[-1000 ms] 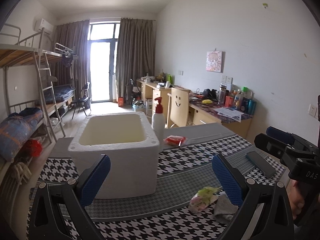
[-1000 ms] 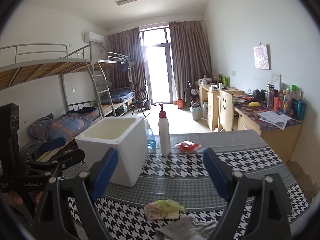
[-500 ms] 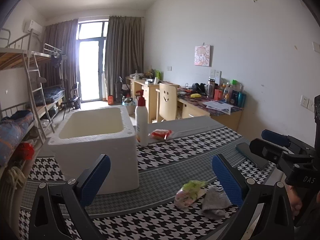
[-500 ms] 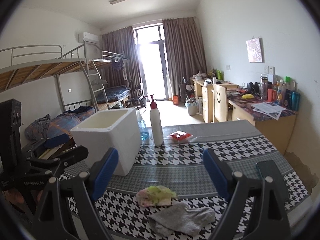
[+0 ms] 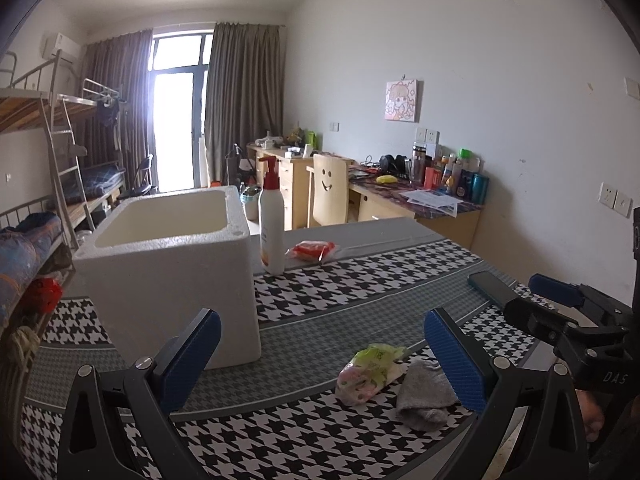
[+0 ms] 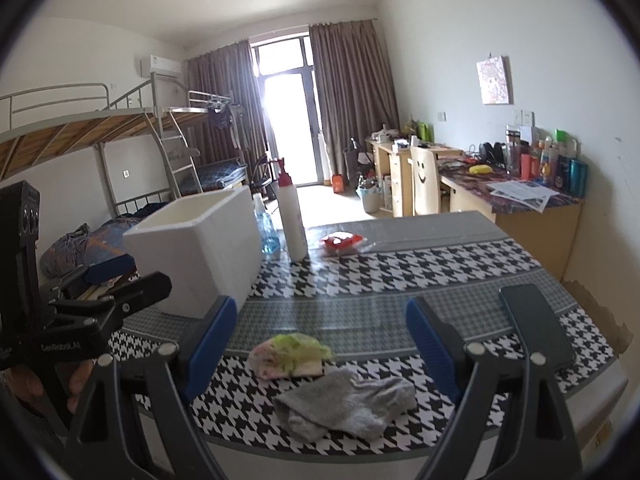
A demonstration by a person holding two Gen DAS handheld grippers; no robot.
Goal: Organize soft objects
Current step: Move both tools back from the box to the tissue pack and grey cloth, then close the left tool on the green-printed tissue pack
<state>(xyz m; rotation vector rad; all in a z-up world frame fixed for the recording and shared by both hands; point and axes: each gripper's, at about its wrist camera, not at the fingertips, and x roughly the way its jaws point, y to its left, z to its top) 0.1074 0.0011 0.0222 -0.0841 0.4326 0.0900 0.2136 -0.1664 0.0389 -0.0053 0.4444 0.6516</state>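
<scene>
Grey sock (image 6: 348, 404) lies crumpled at the table's near edge, touching the flowered cloth (image 6: 290, 354); foam box (image 6: 200, 248) waits beyond. Right gripper (image 6: 320, 340) and left gripper (image 5: 320, 356) both gape wide, empty. Best bet: pinch the sock's thick middle, lift clear.

Left tongs (image 5: 318, 354) gape wide, nothing between — right tongs (image 6: 322, 338) same, both angled slightly downward.

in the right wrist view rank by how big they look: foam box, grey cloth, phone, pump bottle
1. foam box
2. grey cloth
3. phone; it looks close to the cloth, and both gain from nearness
4. pump bottle, farther away
</scene>
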